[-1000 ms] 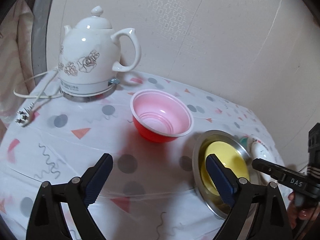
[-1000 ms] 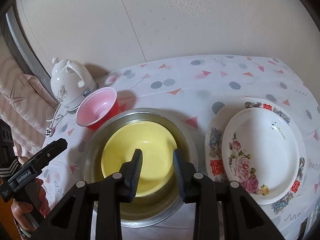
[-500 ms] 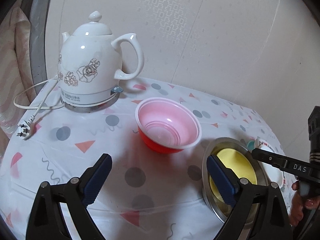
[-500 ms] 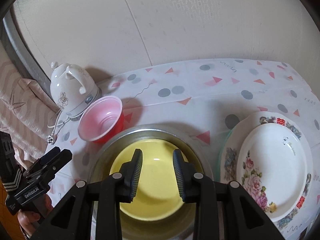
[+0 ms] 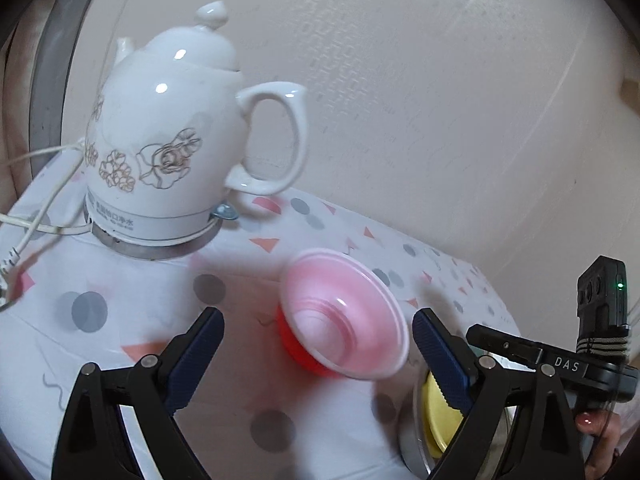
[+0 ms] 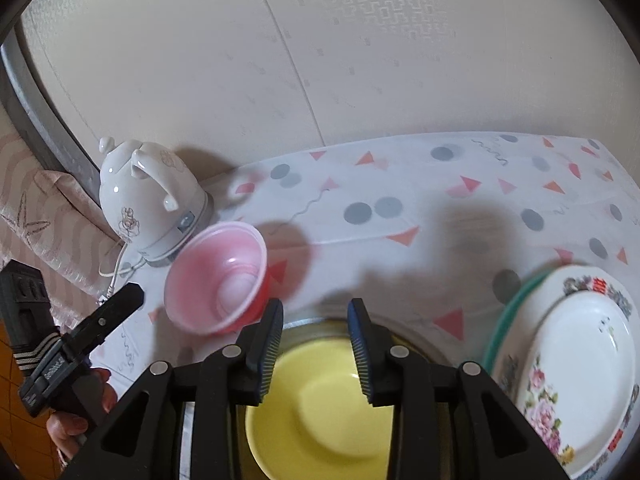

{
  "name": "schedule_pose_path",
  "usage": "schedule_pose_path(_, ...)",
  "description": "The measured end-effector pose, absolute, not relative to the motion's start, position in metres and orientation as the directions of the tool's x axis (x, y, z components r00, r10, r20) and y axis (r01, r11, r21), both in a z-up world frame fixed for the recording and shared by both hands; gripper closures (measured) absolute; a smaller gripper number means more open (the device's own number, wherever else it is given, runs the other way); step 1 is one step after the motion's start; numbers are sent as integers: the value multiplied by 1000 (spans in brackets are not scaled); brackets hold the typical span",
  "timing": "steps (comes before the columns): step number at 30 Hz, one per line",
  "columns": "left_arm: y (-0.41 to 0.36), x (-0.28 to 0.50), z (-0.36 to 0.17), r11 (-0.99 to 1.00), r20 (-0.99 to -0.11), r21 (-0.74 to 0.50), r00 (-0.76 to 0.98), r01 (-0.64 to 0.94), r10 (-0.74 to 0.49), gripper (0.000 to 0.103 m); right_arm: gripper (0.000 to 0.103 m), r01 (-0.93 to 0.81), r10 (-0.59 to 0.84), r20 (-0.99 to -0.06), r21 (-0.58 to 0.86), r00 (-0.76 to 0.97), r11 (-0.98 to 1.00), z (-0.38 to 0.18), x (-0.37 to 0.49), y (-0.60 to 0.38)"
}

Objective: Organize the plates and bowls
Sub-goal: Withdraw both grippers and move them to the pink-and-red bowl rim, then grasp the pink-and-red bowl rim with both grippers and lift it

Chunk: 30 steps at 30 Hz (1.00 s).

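Red bowl (image 5: 344, 316) sits between the left gripper's (image 5: 318, 340) wide-apart fingers, untouched; right gripper's (image 6: 316, 340) fingers stand narrowly apart, empty, above the yellow bowl (image 6: 320, 412).

Kettle (image 6: 148, 200): at the table's back left, near the wall.
Plastic bowl (image 6: 218, 276): just in front of the kettle.
Small bowl (image 6: 320, 408): inside the metal bowl (image 6: 416, 344).
Plates (image 6: 580, 360): stacked, right of the metal bowl.

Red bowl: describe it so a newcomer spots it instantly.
Find the white floral kettle at the table's back corner. On the cloth just in front of it stands the red bowl, alone, nested in nothing. It is the only red dish, pale pink inside.
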<state>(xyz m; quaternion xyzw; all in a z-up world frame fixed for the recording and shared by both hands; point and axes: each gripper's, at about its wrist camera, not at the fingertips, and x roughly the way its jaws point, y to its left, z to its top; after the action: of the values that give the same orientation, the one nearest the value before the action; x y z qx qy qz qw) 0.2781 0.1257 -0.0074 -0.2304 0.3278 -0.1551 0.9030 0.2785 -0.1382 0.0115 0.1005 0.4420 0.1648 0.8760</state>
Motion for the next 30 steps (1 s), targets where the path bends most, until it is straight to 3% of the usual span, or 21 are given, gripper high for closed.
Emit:
schedule_pose_path(6, 130, 292, -27, 795, -522, -591, 689, 132, -503, 14, 69, -227, 403, -746, 333, 531, 915, 14, 300, -118)
schedule_pose_path(13, 125, 295, -37, 744, -511, -652, 639, 148, -574, 29, 69, -228, 437, -757, 374, 485, 899, 3, 322, -103)
schedule_pose_path(18, 123, 292, -35, 752, -516, -640, 634, 161, -575, 42, 69, -230, 450, -771, 386, 451, 893, -7, 333, -93)
schedule_pose_path(20, 123, 292, -36, 757, -524, -635, 633, 156, -570, 52, 69, -235, 457, -773, 392, 439, 889, -10, 336, -88)
schedule_pose_path(24, 125, 295, -39, 750, -525, -643, 624, 154, -578, 62, 81, -245, 457, -786, 387, 417, 889, -18, 339, -77)
schedule_pose_path(30, 125, 292, -37, 774, -530, -614, 645, 157, -551, 69, 89, -238, 447, -780, 379, 438, 894, -20, 337, -74)
